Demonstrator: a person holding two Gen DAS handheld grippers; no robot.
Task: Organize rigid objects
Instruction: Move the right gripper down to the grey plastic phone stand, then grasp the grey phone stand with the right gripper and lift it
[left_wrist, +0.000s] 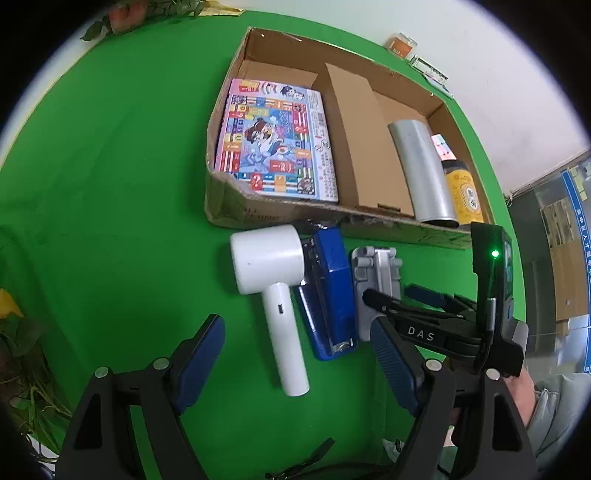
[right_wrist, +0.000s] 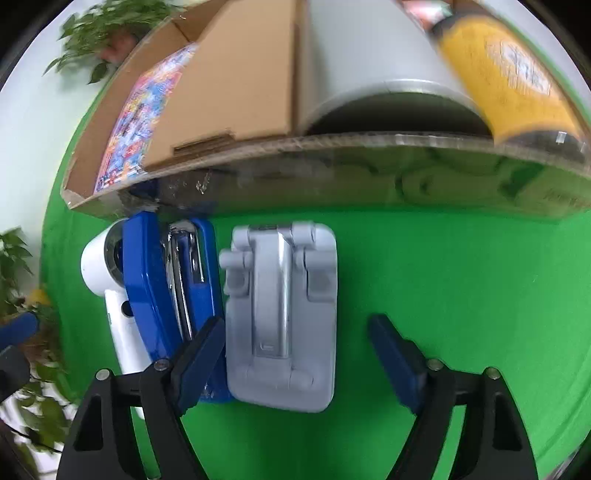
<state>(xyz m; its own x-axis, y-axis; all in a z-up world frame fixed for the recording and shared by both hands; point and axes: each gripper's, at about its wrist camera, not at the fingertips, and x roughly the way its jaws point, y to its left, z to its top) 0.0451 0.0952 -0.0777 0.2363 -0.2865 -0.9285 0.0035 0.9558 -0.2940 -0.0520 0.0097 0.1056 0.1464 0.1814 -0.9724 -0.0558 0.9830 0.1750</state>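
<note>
On the green cloth, in front of a cardboard box (left_wrist: 258, 212), a white hair dryer (left_wrist: 269, 266), a blue stapler (left_wrist: 328, 291) and a grey folding stand (left_wrist: 376, 273) lie side by side. My left gripper (left_wrist: 295, 365) is open, its fingers on either side of the dryer's handle without touching it. My right gripper (right_wrist: 299, 356) hangs open over the grey stand (right_wrist: 280, 306). Its left pad (right_wrist: 201, 354) sits at the gap between the stand and the stapler (right_wrist: 162, 280), and the right pad is well clear. The right gripper (left_wrist: 402, 297) also shows in the left wrist view.
The box holds a colourful book (left_wrist: 277, 140), a brown carton (left_wrist: 362, 147), a silver cylinder (left_wrist: 421, 170) and a yellow can (left_wrist: 463, 192). Leafy plants (left_wrist: 22, 350) line the left edge. A person's hand and grey sleeve (left_wrist: 554, 406) are at the right.
</note>
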